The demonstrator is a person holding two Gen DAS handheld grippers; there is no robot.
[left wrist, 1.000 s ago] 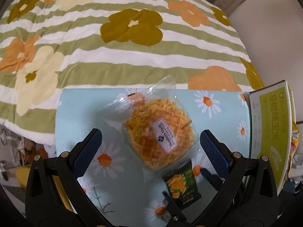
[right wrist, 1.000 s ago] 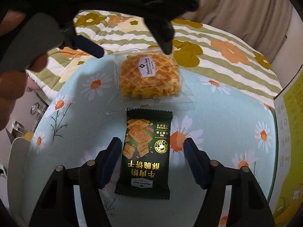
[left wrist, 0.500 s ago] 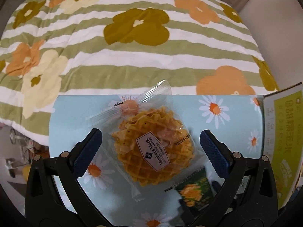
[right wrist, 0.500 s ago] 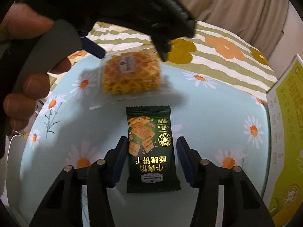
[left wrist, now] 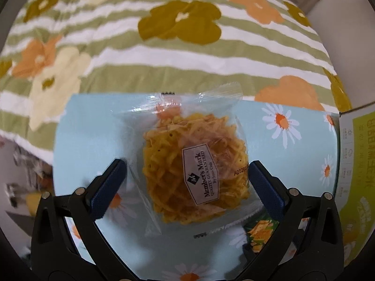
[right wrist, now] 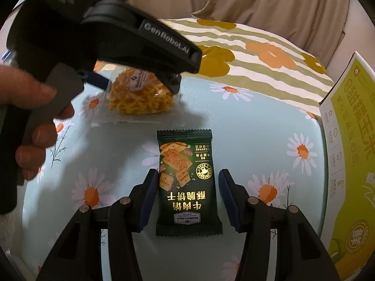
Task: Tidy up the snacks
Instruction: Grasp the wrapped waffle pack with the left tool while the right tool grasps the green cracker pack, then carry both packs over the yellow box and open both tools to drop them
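Observation:
A clear packet of golden waffle crisps (left wrist: 194, 173) lies on the light blue daisy-print table (left wrist: 91, 126). My left gripper (left wrist: 185, 180) is open, its jaws on either side of the packet; it shows from the right wrist view too (right wrist: 138, 86), over the waffle packet (right wrist: 138, 93). A dark green cracker packet (right wrist: 187, 182) lies flat nearer the front. My right gripper (right wrist: 186, 199) is open, with its blue pads (right wrist: 150, 196) on either side of the green packet, a gap at each side. A corner of the green packet shows in the left wrist view (left wrist: 260, 234).
A yellow-green cardboard box (right wrist: 351, 154) stands at the table's right edge, also seen in the left wrist view (left wrist: 356, 164). A striped flower-print bedcover (left wrist: 164, 46) lies beyond the table's far edge. Clutter lies on the floor at left (left wrist: 25, 178).
My left gripper has moved forward and down, so the waffle packet now lies between its jaws. My right gripper has narrowed and advanced around the green packet.

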